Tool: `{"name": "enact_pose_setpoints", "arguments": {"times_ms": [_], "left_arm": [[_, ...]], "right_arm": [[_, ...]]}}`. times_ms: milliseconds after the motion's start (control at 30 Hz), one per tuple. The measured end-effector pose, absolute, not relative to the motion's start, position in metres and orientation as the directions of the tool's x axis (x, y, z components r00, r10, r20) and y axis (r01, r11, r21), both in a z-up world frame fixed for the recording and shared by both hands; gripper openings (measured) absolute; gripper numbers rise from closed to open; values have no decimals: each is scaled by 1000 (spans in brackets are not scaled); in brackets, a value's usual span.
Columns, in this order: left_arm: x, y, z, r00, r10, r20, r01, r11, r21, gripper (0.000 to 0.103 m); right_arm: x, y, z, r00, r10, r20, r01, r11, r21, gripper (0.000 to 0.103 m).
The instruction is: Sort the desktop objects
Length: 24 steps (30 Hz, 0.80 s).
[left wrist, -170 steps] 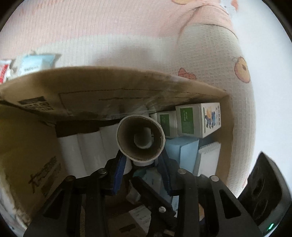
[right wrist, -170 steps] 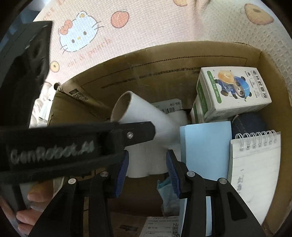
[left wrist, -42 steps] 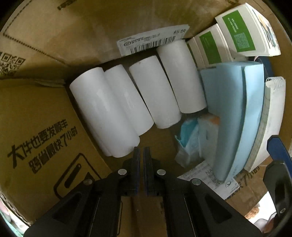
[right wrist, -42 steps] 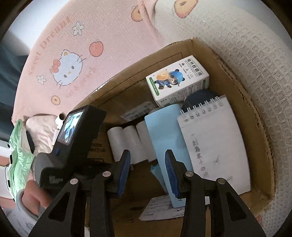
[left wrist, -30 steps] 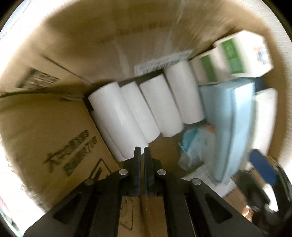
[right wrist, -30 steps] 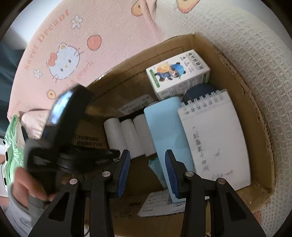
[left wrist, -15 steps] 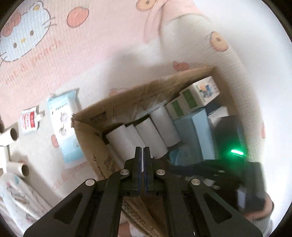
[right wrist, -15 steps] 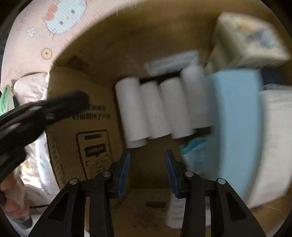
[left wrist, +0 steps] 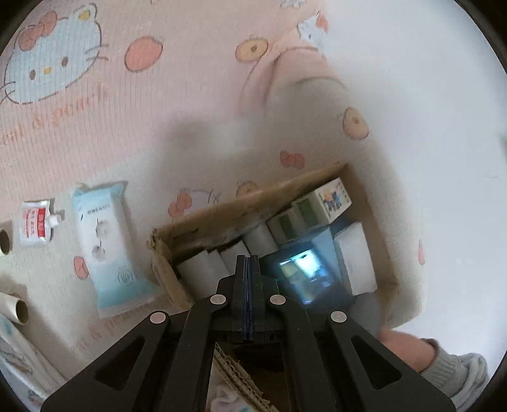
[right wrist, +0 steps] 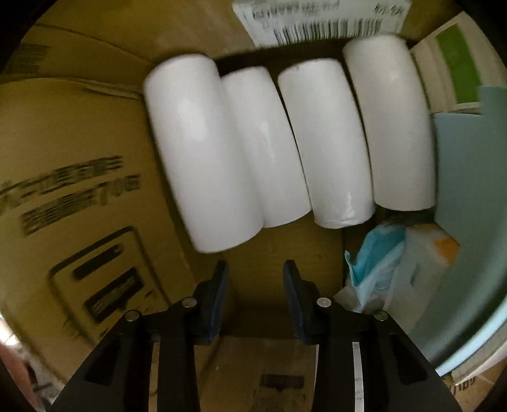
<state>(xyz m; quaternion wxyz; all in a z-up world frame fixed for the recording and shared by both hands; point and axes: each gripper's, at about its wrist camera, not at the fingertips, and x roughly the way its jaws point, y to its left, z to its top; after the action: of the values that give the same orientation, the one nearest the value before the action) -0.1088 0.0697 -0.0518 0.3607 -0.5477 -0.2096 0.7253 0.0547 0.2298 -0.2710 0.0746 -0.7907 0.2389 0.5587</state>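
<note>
My left gripper is shut and empty, held high above the cardboard box. The box holds white rolls, green-and-white cartons and a blue pad. My right gripper is open and empty, low inside the box, just in front of several white rolls lying side by side. A blue pad, a crumpled blue packet and a green-labelled carton lie to its right. The right gripper's camera body shows in the left wrist view over the box.
Outside the box on the pink blanket lie a light-blue wipes pack, a red-and-white pouch and cardboard tubes at the far left. A shipping label is on the box's far wall. A sleeved hand is at lower right.
My left gripper has risen out of the box and now looks down from above. My right gripper has gone down into the box, close to the white rolls.
</note>
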Motion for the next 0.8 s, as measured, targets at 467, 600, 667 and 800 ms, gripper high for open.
{"name": "enact_pose_setpoints", "arguments": {"times_ms": [467, 600, 667, 800], "left_arm": [[-106, 70, -51, -133, 755, -642, -315, -646, -695, 0], [-98, 73, -46, -139, 741, -657, -332, -660, -674, 0], [-93, 74, -46, -133, 742, -657, -335, -657, -675, 0], [-81, 75, -43, -119, 748, -653, -347, -647, -679, 0]], "right_arm": [[57, 236, -259, 174, -329, -928, -510, -836, 200, 31], [64, 240, -221, 86, -291, -953, -486, -847, 215, 31], [69, 242, -193, 16, -241, -970, -468, -859, 206, 31], [81, 246, -147, -95, -132, -987, -457, -875, 161, 31]]}}
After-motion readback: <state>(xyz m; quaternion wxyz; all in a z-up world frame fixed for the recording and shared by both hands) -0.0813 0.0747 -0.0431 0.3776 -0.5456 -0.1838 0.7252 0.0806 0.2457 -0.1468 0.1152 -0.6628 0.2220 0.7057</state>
